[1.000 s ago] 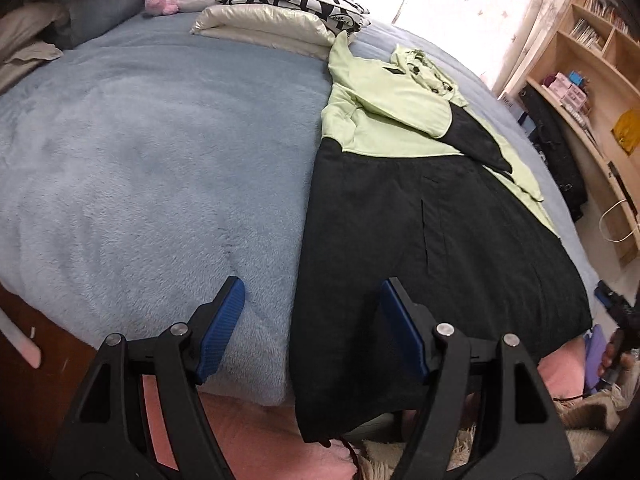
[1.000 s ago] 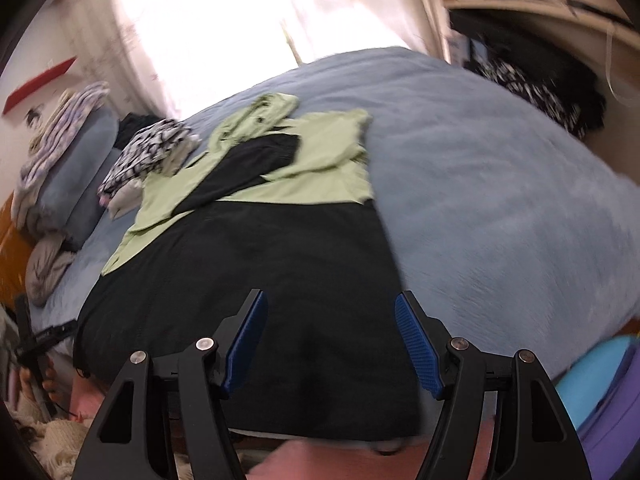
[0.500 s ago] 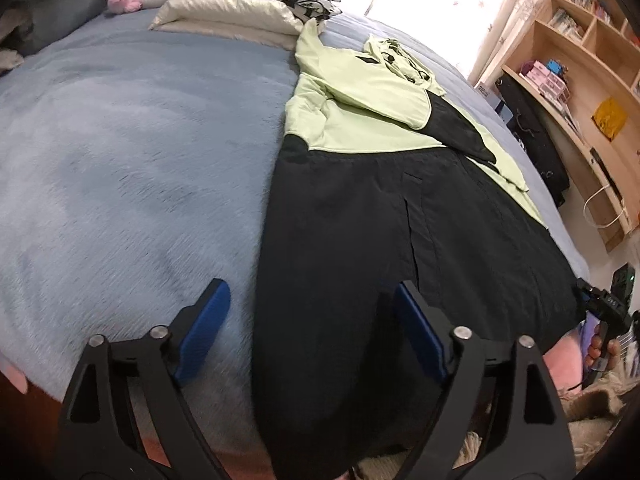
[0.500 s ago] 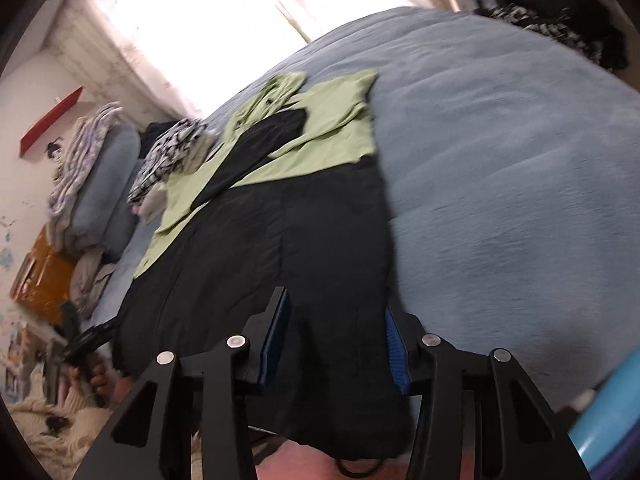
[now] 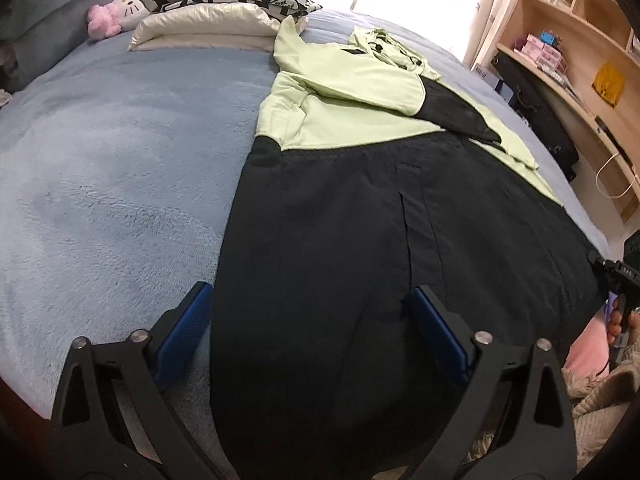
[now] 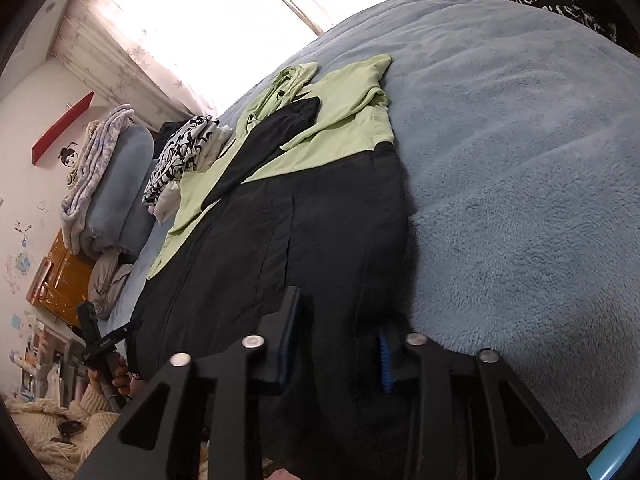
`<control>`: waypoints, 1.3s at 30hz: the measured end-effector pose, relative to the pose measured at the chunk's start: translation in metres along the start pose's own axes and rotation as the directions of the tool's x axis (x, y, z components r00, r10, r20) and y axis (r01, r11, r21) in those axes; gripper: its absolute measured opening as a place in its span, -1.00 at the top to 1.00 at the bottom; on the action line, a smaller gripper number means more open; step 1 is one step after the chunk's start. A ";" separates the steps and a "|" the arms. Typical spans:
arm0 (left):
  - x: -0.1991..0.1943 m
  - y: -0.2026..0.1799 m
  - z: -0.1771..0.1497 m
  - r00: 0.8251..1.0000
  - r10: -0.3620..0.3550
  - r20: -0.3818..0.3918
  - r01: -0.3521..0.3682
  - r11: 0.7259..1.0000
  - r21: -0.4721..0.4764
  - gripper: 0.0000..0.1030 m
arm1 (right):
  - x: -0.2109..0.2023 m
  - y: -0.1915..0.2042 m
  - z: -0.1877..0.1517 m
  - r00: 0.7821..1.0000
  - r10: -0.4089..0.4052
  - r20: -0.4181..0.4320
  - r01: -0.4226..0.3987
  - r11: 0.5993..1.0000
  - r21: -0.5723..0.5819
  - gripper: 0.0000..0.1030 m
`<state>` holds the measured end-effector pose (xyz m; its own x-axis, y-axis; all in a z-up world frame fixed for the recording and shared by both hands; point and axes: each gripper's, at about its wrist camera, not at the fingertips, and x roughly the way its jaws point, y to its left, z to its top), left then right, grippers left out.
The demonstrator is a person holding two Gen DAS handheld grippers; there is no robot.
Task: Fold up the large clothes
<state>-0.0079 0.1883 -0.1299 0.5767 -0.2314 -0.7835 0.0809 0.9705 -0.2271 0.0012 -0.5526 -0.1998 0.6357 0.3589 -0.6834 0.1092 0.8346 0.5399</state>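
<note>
Pale blue fleece bed cover (image 5: 120, 184): deep, fuzzy, matt pile across the whole bed. Black and pale green cloth garment (image 5: 360, 240): the black lower part a thin, smooth woven fabric with a faint sheen, hanging over the bed's near edge; the green upper part a soft, matt knit. Cream satin pillow (image 5: 208, 26) at the bed's far edge: glossy. Left gripper (image 5: 312, 332) and right gripper (image 6: 340, 344): matt black plastic arms, bright metal rivets, ribbed blue pads. Pale wooden shelving (image 5: 576, 64): smooth.
</note>
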 end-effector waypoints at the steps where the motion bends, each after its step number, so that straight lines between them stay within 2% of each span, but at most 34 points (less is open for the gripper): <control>1: 0.000 -0.003 0.000 1.000 0.004 -0.004 -0.004 1.000 0.006 -0.71 | 0.000 0.000 0.000 1.000 -0.002 -0.002 0.002 1.000 0.003 0.57; 4: 0.001 -0.008 0.003 1.000 -0.003 -0.027 0.004 1.000 0.009 -0.47 | 0.005 0.005 0.001 1.000 -0.002 -0.013 0.002 1.000 -0.002 0.79; 6: 0.002 -0.011 0.004 0.998 -0.027 -0.050 0.028 1.000 0.013 -0.03 | 0.004 0.010 0.000 1.000 -0.015 -0.018 0.014 1.000 -0.018 0.84; 7: 0.002 -0.015 0.005 0.997 -0.047 -0.063 0.048 0.999 0.015 0.11 | 0.003 0.012 0.000 1.000 -0.017 -0.016 0.017 1.000 -0.021 0.86; 9: 0.002 -0.022 0.006 0.993 -0.079 -0.084 0.081 0.996 0.022 0.81 | -0.001 0.016 0.000 1.000 -0.012 -0.005 0.012 1.000 -0.019 0.89; 10: 0.003 -0.026 0.006 0.993 -0.077 -0.088 0.079 0.997 0.021 0.86 | -0.003 0.018 -0.001 1.000 -0.009 0.003 0.009 1.000 -0.022 0.91; 12: 0.000 -0.032 0.006 0.996 -0.051 -0.079 0.052 0.998 0.019 0.92 | -0.010 0.022 -0.002 1.000 -0.002 0.023 0.003 1.000 -0.027 0.93; 16: -0.017 -0.028 0.005 0.998 -0.054 -0.043 0.051 0.996 -0.069 0.96 | -0.029 0.035 -0.005 0.999 0.005 0.044 -0.002 0.998 -0.069 0.95; 20: -0.045 -0.026 0.002 0.995 -0.102 -0.017 0.100 0.989 -0.111 0.98 | -0.053 0.053 -0.008 0.998 0.006 0.055 0.000 0.995 -0.096 0.96; 26: -0.100 -0.034 -0.011 0.988 -0.152 -0.027 0.150 0.986 -0.068 0.98 | -0.097 0.085 -0.025 0.999 -0.013 0.031 0.019 0.981 -0.193 0.96; 29: -0.119 -0.026 -0.016 0.979 -0.201 -0.035 0.195 0.974 -0.115 0.98 | -0.112 0.089 -0.027 1.000 -0.015 0.005 0.016 0.983 -0.182 0.96; 32: -0.123 -0.011 -0.013 0.963 -0.269 -0.008 0.259 0.934 -0.245 0.98 | -0.115 0.085 -0.016 1.000 0.018 0.011 -0.017 0.993 -0.121 0.96; 34: -0.120 0.002 -0.005 0.946 -0.322 0.038 0.314 0.883 -0.349 0.99 | -0.113 0.083 -0.001 0.998 0.046 0.038 -0.044 0.998 -0.053 0.96; 37: -0.115 0.018 0.023 0.923 -0.359 0.141 0.382 0.807 -0.449 0.98 | -0.110 0.079 0.035 0.991 0.091 0.097 -0.094 0.995 0.033 0.96; 39: -0.108 0.022 0.047 0.915 -0.358 0.184 0.402 0.780 -0.479 0.98 | -0.104 0.079 0.062 0.986 0.098 0.132 -0.109 0.991 0.081 0.96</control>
<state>-0.0301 0.2379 -0.0228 0.6487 -0.5469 -0.5292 -0.0949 0.6318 -0.7693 -0.0088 -0.5495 -0.0555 0.7388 0.3804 -0.5563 0.1007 0.7539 0.6492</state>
